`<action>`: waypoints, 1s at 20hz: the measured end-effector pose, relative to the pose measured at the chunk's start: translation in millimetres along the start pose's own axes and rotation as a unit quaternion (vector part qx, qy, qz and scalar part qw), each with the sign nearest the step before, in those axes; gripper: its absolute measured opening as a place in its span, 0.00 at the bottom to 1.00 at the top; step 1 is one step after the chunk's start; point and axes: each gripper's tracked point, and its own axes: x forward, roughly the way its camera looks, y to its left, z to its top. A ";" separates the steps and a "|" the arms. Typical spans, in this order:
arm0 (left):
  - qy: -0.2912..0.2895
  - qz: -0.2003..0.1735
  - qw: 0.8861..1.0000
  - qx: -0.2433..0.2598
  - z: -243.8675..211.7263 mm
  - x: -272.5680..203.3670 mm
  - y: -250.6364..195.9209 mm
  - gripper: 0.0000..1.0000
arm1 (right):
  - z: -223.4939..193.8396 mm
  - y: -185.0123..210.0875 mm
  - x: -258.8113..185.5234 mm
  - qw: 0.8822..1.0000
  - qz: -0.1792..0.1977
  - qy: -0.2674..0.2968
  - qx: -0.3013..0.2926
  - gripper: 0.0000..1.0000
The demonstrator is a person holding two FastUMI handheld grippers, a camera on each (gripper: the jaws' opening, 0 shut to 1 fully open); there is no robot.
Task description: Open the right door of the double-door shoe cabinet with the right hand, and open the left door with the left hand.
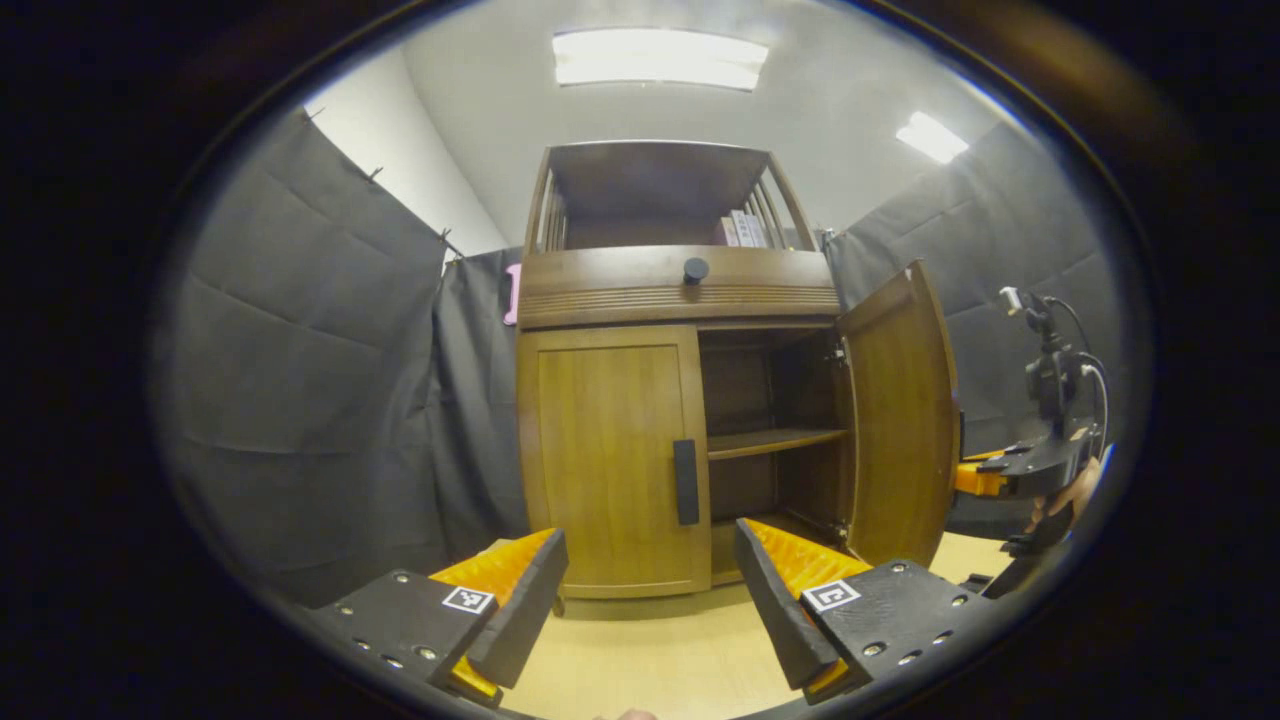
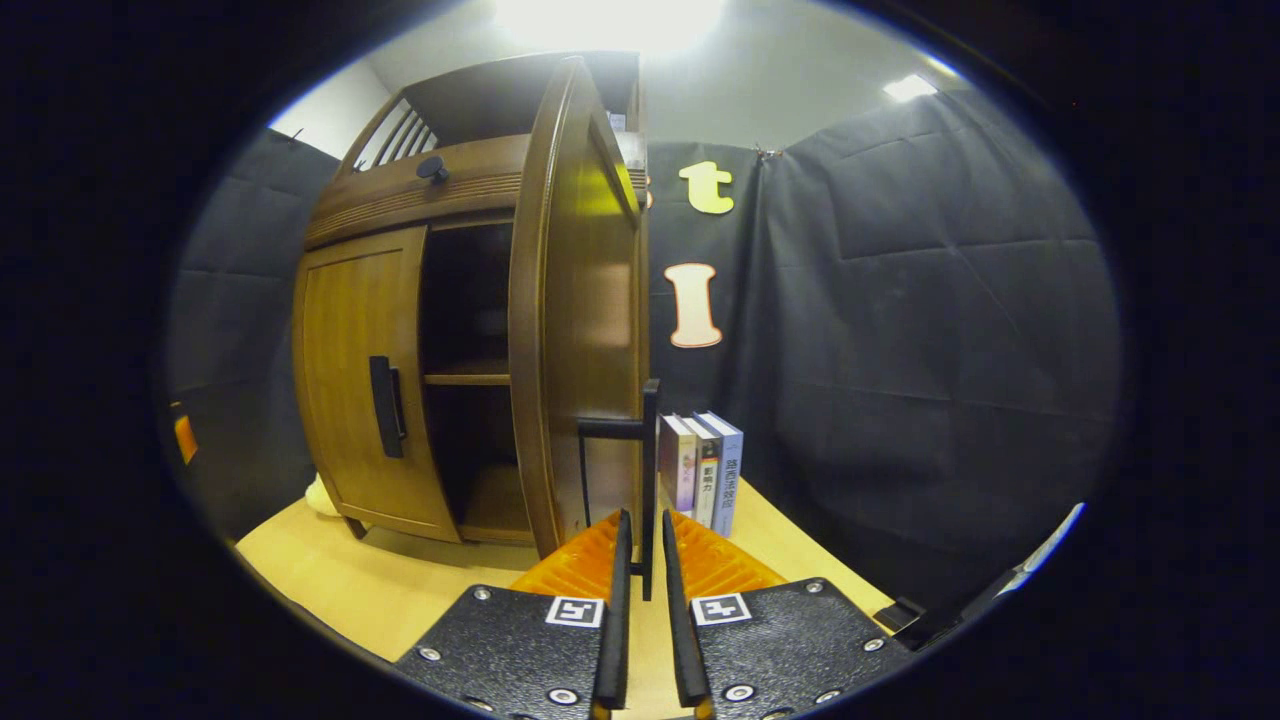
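The wooden shoe cabinet (image 1: pixel 610 290) stands ahead on a pale wood surface. Its left door (image 1: pixel 605 450) is closed, with a black vertical handle (image 1: pixel 686 481) near its inner edge. My left gripper (image 1: pixel 650 590) is open, short of that door and touching nothing. The right door (image 1: pixel 900 430) is swung wide, baring a dark inside with a shelf (image 1: pixel 775 441). In the right gripper view the right door (image 2: pixel 575 330) is almost edge-on. Its black handle (image 2: pixel 650 450) runs between the two fingers of my right gripper (image 2: pixel 645 535), which is shut on it. The closed left door (image 2: pixel 360 380) lies beyond.
Three books (image 2: pixel 702 478) stand upright on the surface behind the open door, close to my right gripper. More books (image 1: pixel 740 230) sit on the cabinet's upper shelf, above a drawer with a black knob (image 1: pixel 696 269). A hand (image 1: pixel 1070 495) holds the right gripper (image 1: pixel 1010 478) past the open door's edge.
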 end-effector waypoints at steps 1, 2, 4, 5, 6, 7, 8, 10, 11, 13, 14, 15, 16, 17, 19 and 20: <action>0.001 -0.002 1.000 0.002 0.3 0.2 -0.3 0.95 | -2.3 -3.3 -3.4 1.000 -0.009 -0.002 -0.001 0.22; 0.001 -0.005 1.000 0.002 -0.2 0.3 -1.3 1.00 | -4.0 -5.1 -6.8 1.000 -0.016 -0.002 -0.002 0.20; 0.000 -0.014 1.000 0.004 -0.3 1.0 -2.7 1.00 | -8.5 -11.9 -13.1 1.000 -0.029 0.002 -0.004 0.29; 0.001 -0.018 1.000 0.005 -0.2 1.4 -3.6 0.95 | -8.4 -16.6 -16.8 0.999 -0.035 0.002 -0.004 0.30; 0.003 -0.022 1.000 0.006 -0.5 0.8 -3.7 1.00 | -8.4 -22.5 -20.6 0.999 -0.043 0.001 -0.003 0.29; 0.003 -0.024 1.000 0.007 0.0 0.8 -4.0 0.95 | -7.2 -29.6 -25.3 0.999 -0.053 0.000 -0.002 0.31; 0.003 -0.028 1.000 0.006 -0.3 0.8 -5.0 1.00 | -7.5 -34.8 -29.1 0.998 -0.061 -0.001 0.001 0.34; 0.002 -0.035 0.999 0.003 0.2 1.9 -8.6 1.00 | -5.9 -46.7 -38.6 0.997 -0.069 -0.001 0.016 0.43; 0.003 -0.037 0.999 0.002 0.3 2.6 -9.5 1.00 | -3.4 -47.2 -42.9 0.998 -0.063 -0.002 0.027 0.47; 0.009 -0.041 0.999 -0.005 -0.8 2.3 -12.4 0.95 | 0.3 -52.0 -46.0 0.997 -0.064 -0.007 0.031 0.58; 0.011 -0.041 0.999 -0.009 -1.0 1.9 -13.6 1.00 | 1.3 -55.1 -50.7 0.997 -0.068 -0.011 0.029 0.63; 0.012 -0.041 0.999 -0.012 -0.4 2.5 -15.0 1.00 | 3.3 -58.3 -54.5 0.997 -0.074 -0.017 0.028 0.71; 0.013 -0.041 0.999 -0.015 -1.2 2.8 -16.1 1.00 | 5.2 -57.9 -58.9 0.997 -0.075 -0.023 0.027 0.80; 0.013 -0.039 0.999 -0.016 -0.9 4.1 -16.4 0.95 | 7.5 -54.5 -63.2 0.997 -0.073 -0.029 0.027 0.88; 0.010 -0.035 0.999 -0.018 0.0 6.3 -15.6 0.95 | 11.6 -45.7 -67.6 0.997 -0.062 -0.040 0.025 0.93; 0.009 -0.034 0.999 -0.017 -0.2 7.7 -15.3 0.95 | 12.6 -42.7 -66.6 0.997 -0.057 -0.042 0.022 0.92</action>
